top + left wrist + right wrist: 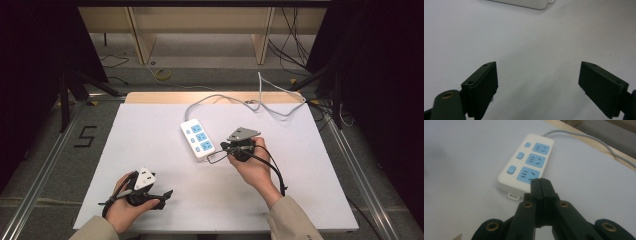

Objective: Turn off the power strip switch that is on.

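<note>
A: Where's the power strip (198, 138) right now?

B: Lying flat near the middle of the white bench (150, 130), its grey cord (220, 98) running off toward the far edge. It has three blue sockets in a row, each with a blue switch beside it.

A: And the right gripper (541, 185)?

B: Its fingers are pressed together with nothing between them, tips hovering just at the near end of the strip, by the nearest socket (528, 174). I'd judge this as the approach to press something, likely the nearest switch (511, 169). The next move calls for a small shift toward that button and a gentle push down, without shoving the strip along.

A: The left gripper (167, 194)?

B: Resting low at the near left of the bench, well apart from the strip, fingers spread wide and empty.

A: What does each view add?

B: The right gripper view shows the switches and slots clearly; the high view gives the overall layout. The left gripper view catches just a white corner of the strip at its top edge.
</note>
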The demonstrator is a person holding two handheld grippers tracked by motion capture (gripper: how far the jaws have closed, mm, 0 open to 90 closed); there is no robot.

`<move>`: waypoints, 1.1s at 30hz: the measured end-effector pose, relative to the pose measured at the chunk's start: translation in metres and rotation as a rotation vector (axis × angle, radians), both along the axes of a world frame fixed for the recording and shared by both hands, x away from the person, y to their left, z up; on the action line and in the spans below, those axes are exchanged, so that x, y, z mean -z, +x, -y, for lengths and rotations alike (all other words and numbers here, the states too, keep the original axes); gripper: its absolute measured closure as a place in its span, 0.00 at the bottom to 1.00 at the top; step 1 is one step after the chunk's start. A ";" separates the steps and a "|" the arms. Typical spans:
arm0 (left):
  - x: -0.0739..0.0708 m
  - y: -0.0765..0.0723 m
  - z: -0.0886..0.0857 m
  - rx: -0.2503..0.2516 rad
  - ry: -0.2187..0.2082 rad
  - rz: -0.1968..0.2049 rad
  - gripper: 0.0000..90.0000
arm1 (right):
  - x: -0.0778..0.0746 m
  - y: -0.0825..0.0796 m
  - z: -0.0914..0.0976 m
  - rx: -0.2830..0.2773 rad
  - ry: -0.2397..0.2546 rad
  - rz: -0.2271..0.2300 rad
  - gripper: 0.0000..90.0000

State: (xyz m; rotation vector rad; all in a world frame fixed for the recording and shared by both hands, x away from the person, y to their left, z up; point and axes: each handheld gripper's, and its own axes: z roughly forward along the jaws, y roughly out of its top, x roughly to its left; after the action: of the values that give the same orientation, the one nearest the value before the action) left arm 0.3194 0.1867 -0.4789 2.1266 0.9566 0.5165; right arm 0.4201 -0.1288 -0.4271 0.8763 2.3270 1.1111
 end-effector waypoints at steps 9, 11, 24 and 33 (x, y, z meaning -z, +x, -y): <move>0.000 0.000 0.001 -0.002 -0.003 0.002 0.17 | 0.001 0.006 -0.004 -0.005 -0.003 -0.008 1.00; 0.000 0.000 0.001 -0.002 -0.004 0.002 0.17 | 0.000 0.007 -0.005 -0.003 -0.004 -0.011 1.00; 0.000 0.000 0.001 -0.001 -0.001 0.001 0.17 | -0.001 0.014 -0.014 -0.014 -0.013 -0.014 1.00; 0.000 0.000 0.001 0.000 -0.001 0.001 0.17 | -0.002 0.018 -0.019 -0.021 -0.018 -0.020 1.00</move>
State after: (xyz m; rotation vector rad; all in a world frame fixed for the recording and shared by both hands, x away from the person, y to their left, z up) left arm 0.3197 0.1857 -0.4789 2.1256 0.9555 0.5169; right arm 0.4378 -0.1098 -0.4253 0.8616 2.3644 1.0927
